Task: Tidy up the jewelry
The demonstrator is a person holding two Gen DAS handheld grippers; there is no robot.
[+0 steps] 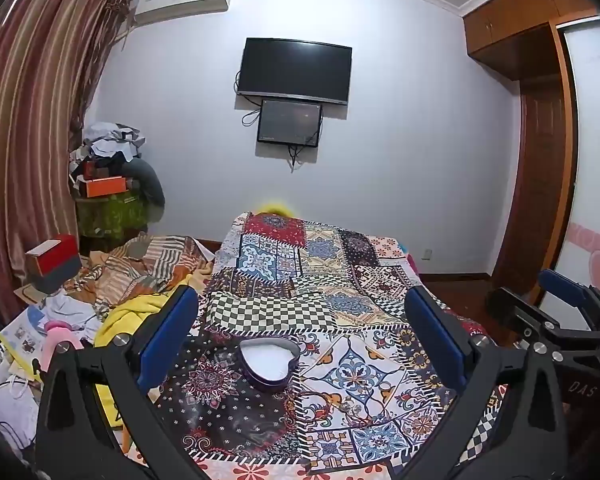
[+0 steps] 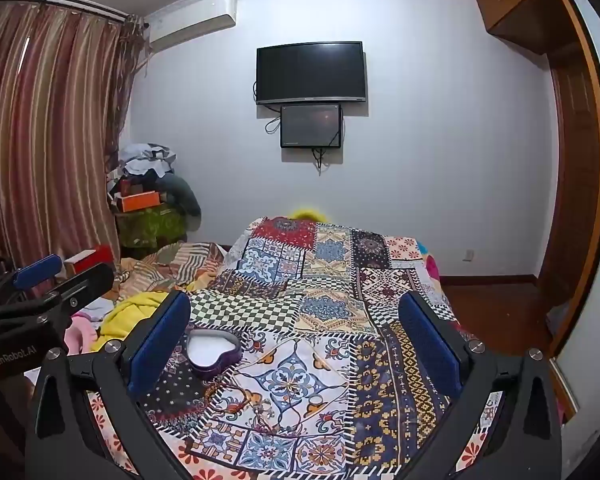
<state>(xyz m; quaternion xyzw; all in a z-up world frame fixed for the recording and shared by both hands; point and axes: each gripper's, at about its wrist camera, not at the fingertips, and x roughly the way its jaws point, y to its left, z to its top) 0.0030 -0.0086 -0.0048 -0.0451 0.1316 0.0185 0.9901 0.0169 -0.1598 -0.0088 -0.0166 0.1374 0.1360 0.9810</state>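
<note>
- Left gripper (image 1: 300, 332) and right gripper (image 2: 294, 332) both hover spread wide and empty above the bed's patchwork quilt (image 1: 324, 272).
- Jewelry (image 1: 350, 402), tangled, lies at the heart-shaped tin's (image 1: 269, 360) 4 o'clock; lift one strand, pinching low and slowly.
- The tin shows only white lining.

Both claws gape wide and empty, level side by side: left claw (image 1: 300, 344), right claw (image 2: 296, 340).
</note>
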